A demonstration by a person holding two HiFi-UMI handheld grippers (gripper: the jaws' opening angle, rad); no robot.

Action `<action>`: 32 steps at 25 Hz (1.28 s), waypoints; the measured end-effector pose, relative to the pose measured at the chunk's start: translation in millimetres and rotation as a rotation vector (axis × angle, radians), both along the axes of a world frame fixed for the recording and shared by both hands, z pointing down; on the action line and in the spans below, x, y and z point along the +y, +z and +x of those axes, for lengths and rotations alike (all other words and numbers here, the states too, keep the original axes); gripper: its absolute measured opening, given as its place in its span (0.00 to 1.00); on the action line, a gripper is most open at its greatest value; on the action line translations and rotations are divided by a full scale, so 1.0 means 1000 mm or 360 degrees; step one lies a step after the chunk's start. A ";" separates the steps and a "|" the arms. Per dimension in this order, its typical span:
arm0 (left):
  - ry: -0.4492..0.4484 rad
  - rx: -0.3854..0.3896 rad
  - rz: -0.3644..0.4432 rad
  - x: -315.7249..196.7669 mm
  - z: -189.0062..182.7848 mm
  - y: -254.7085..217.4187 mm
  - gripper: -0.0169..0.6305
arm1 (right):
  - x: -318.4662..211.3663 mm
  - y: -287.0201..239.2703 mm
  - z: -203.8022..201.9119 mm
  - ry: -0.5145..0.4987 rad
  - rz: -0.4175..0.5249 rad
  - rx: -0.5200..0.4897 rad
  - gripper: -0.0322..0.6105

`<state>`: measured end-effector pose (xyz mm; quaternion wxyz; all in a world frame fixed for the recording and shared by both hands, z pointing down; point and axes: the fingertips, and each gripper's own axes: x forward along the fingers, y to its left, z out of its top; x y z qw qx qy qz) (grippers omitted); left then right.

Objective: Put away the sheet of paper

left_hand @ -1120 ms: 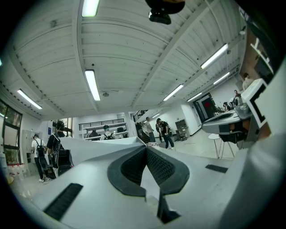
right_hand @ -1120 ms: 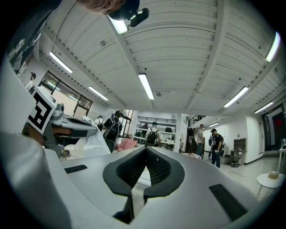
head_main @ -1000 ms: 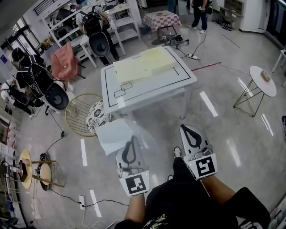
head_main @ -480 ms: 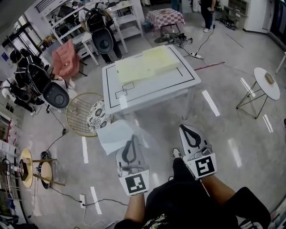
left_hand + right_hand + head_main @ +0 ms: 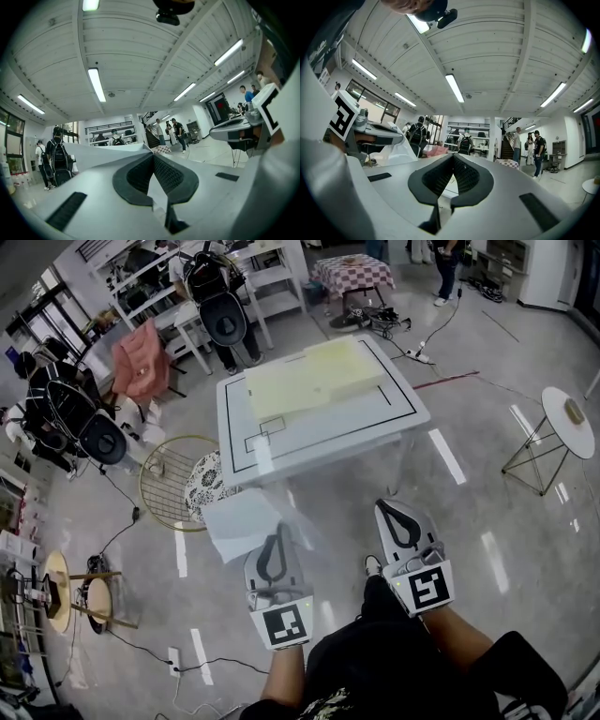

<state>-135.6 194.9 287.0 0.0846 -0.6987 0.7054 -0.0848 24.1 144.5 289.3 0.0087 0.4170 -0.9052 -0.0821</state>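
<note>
A white sheet of paper (image 5: 234,521) hangs out to the left of my left gripper (image 5: 281,529), which is shut on its edge. In the left gripper view the paper (image 5: 101,152) spreads leftward from the closed jaws of the left gripper (image 5: 153,154). My right gripper (image 5: 388,506) is held level beside it, shut with nothing in it. In the right gripper view the tips of the right gripper (image 5: 452,156) meet. Ahead stands a white table (image 5: 375,413) with black lines, and pale yellow sheets (image 5: 314,379) lie on its far half.
A round wire stool (image 5: 169,479) and a patterned cushion (image 5: 204,486) stand left of the table. A small round side table (image 5: 567,416) is at the right. Black chairs (image 5: 98,432), a pink cloth (image 5: 141,362), shelves and floor cables (image 5: 122,531) fill the left side.
Both grippers and the held paper have come closer to the white table, which sits slightly lower and larger in the head view. Neither grip has changed.
</note>
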 end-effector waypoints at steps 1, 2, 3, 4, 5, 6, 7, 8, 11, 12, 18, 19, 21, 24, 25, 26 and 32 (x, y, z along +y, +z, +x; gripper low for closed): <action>0.0001 -0.0001 -0.0003 -0.004 0.000 0.001 0.03 | -0.004 0.002 0.000 0.0001 -0.0009 0.0002 0.05; 0.0002 -0.0001 -0.0006 -0.008 -0.001 0.002 0.03 | -0.008 0.003 0.000 0.0004 -0.0014 0.0005 0.05; 0.0002 -0.0001 -0.0008 -0.012 -0.001 0.002 0.03 | -0.013 0.004 0.000 0.0005 -0.0015 0.0007 0.05; 0.0001 -0.0002 -0.0009 -0.017 -0.002 0.002 0.03 | -0.019 0.004 0.000 0.0005 -0.0013 0.0007 0.05; -0.0001 -0.0002 -0.0010 -0.022 -0.002 0.002 0.03 | -0.024 0.004 -0.001 0.0003 -0.0008 0.0005 0.05; -0.0002 -0.0002 -0.0011 -0.027 -0.002 0.002 0.03 | -0.029 0.003 -0.001 0.0001 -0.0005 0.0001 0.05; -0.0002 -0.0001 -0.0015 -0.032 -0.003 0.003 0.03 | -0.033 0.003 -0.002 -0.0001 -0.0005 -0.0003 0.05; -0.0002 0.0002 -0.0019 -0.037 -0.003 0.004 0.03 | -0.038 0.003 -0.003 -0.0002 -0.0006 -0.0006 0.05; -0.0004 0.0003 -0.0018 -0.052 -0.003 0.006 0.03 | -0.053 0.005 -0.002 -0.0004 -0.0012 -0.0013 0.05; -0.0006 0.0001 -0.0017 -0.056 -0.002 0.006 0.03 | -0.058 0.006 -0.002 -0.0006 -0.0013 -0.0014 0.05; -0.0029 -0.0012 -0.0029 -0.079 -0.002 0.006 0.03 | -0.084 0.009 -0.004 -0.0034 -0.0023 -0.0027 0.05; -0.0034 -0.0012 -0.0033 -0.084 -0.002 0.006 0.03 | -0.089 0.008 -0.005 -0.0043 -0.0024 -0.0030 0.05; -0.0046 -0.0020 -0.0028 -0.094 -0.003 0.002 0.03 | -0.099 0.006 -0.007 -0.0058 -0.0022 -0.0037 0.05; -0.0051 -0.0032 -0.0023 -0.109 -0.002 -0.004 0.03 | -0.117 0.002 -0.008 -0.0071 -0.0021 -0.0043 0.05; -0.0052 -0.0031 -0.0030 -0.113 -0.001 -0.005 0.03 | -0.122 0.001 -0.009 -0.0077 -0.0027 -0.0046 0.05; -0.0055 -0.0030 -0.0036 -0.116 0.000 -0.005 0.03 | -0.126 0.000 -0.009 -0.0084 -0.0033 -0.0050 0.05; -0.0090 -0.0030 -0.0056 -0.132 0.000 -0.014 0.03 | -0.148 -0.006 -0.010 -0.0116 -0.0056 -0.0051 0.05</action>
